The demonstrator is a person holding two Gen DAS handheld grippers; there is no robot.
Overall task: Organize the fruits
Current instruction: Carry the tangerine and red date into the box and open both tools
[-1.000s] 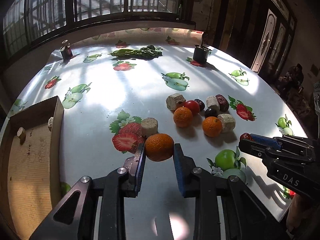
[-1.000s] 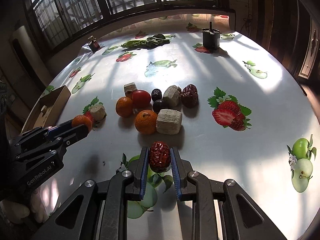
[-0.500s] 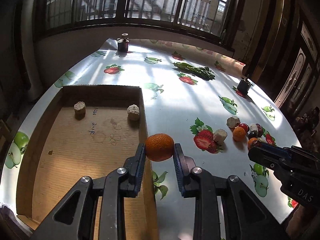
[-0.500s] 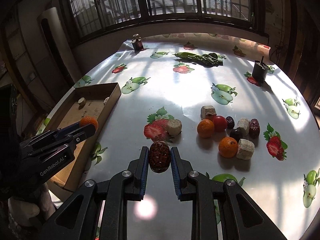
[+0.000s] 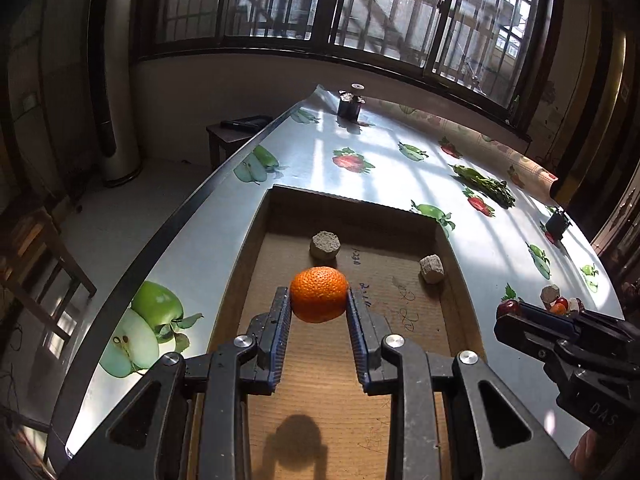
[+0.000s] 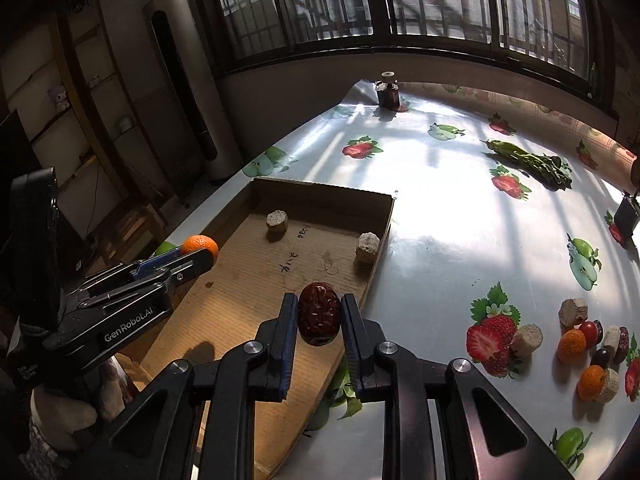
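Observation:
My left gripper (image 5: 319,302) is shut on an orange mandarin (image 5: 319,294) and hangs above the floor of a shallow cardboard box (image 5: 400,308). From the right wrist view the same gripper (image 6: 198,254) shows at the left with the mandarin (image 6: 200,245) over the box's left wall. My right gripper (image 6: 319,316) is shut on a wrinkled dark-red date (image 6: 319,314), held over the box (image 6: 248,280) near its right wall. Two beige chunks (image 6: 277,220) (image 6: 368,243) lie inside the box. The remaining fruit pile (image 6: 592,348) sits far right on the table.
The table (image 6: 440,208) wears a glossy fruit-print cloth. A bunch of greens (image 6: 532,162), a small dark jar (image 6: 388,94) and a black holder (image 6: 628,210) stand farther back. The table's left edge (image 5: 176,232) drops to the floor beside a wooden chair (image 5: 36,264).
Both grippers have swung left from the fruit pile to the cardboard box, carrying the mandarin and the date. Each grip has stayed the same.

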